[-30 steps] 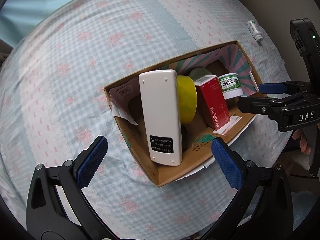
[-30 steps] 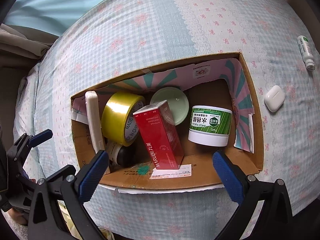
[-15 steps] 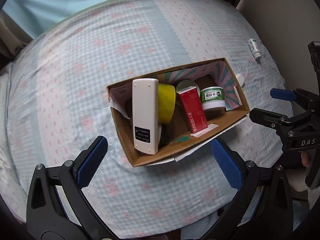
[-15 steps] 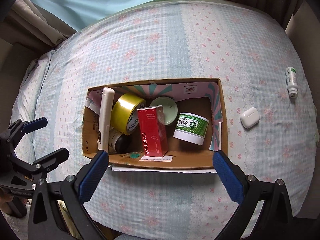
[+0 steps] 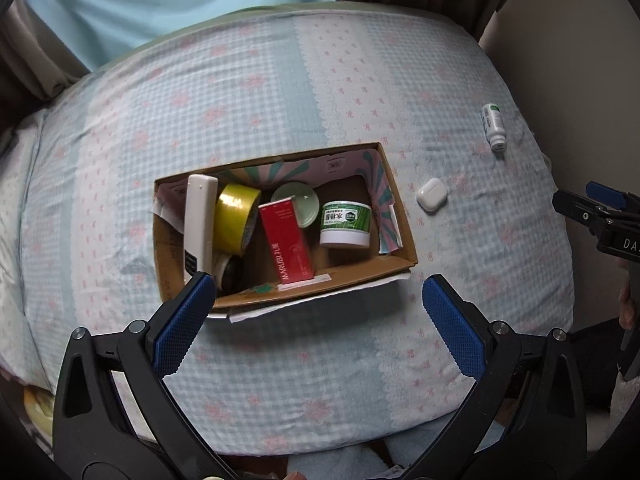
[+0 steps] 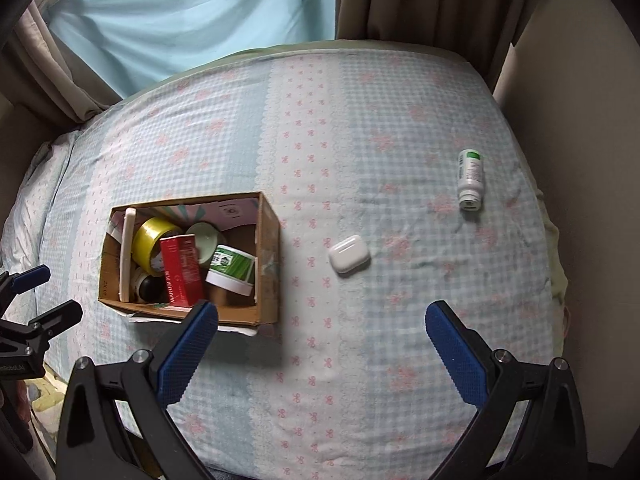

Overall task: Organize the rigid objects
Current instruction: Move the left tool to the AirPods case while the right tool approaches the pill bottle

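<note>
A cardboard box point(image 5: 394, 196) point(image 6: 269, 256) sits on the bed. It holds a white remote point(image 5: 199, 224), a yellow tape roll point(image 5: 234, 224), a red carton point(image 5: 286, 246), a green-labelled jar point(image 5: 345, 224) and a pale green lid point(image 5: 302, 202). A white earbud case point(image 6: 349, 255) point(image 5: 431, 194) and a small white bottle point(image 6: 471, 179) point(image 5: 494, 126) lie on the cover right of the box. My left gripper point(image 5: 316, 320) is open and empty, high above the box's near side. My right gripper point(image 6: 320, 344) is open and empty, above the bed near the earbud case.
The bed has a blue and pink checked cover point(image 6: 360, 120). Curtains point(image 6: 420, 0) and a light blue drape point(image 6: 180, 12) hang behind it. A wall point(image 6: 580, 100) runs along the right edge of the bed.
Both grippers have risen and pulled back from the box, so it looks smaller. The right gripper has also shifted right, bringing the earbud case and bottle toward the middle of its view.
</note>
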Demonstrator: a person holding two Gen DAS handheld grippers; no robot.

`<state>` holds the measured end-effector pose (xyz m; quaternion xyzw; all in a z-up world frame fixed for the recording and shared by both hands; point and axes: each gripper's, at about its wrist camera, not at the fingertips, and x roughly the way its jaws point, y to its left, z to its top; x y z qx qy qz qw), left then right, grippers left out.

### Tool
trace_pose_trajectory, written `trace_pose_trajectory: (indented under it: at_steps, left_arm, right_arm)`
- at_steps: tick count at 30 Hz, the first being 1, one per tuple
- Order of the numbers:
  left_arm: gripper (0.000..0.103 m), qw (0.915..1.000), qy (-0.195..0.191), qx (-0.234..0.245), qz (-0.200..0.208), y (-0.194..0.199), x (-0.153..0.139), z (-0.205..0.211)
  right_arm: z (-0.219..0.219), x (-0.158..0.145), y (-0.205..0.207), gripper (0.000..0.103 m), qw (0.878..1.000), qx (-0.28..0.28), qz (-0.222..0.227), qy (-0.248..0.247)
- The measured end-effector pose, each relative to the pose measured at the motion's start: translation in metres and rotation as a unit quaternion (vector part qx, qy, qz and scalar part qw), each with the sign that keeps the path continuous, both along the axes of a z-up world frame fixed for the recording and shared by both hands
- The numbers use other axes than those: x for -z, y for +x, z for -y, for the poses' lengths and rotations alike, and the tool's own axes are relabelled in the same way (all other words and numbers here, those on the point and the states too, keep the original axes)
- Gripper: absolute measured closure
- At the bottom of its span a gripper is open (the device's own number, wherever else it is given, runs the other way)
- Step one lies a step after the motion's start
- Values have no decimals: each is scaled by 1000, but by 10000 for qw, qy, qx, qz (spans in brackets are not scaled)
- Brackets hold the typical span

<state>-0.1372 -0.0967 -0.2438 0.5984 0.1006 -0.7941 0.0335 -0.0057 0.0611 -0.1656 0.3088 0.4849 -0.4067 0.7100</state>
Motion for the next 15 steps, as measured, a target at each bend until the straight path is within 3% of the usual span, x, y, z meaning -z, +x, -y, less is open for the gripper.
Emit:
trace_pose_trajectory:
  at_steps: [7,15]
  left_arm:
    - [0,9996,178,-190,80,-50,5,-86]
    - [0,9945,642,-795,220,-94,39,-165]
  right_arm:
    - [83,-7,-80,0,9992,380,-80,-45]
    - [166,12,-116,0,9994,275,-187,-75]
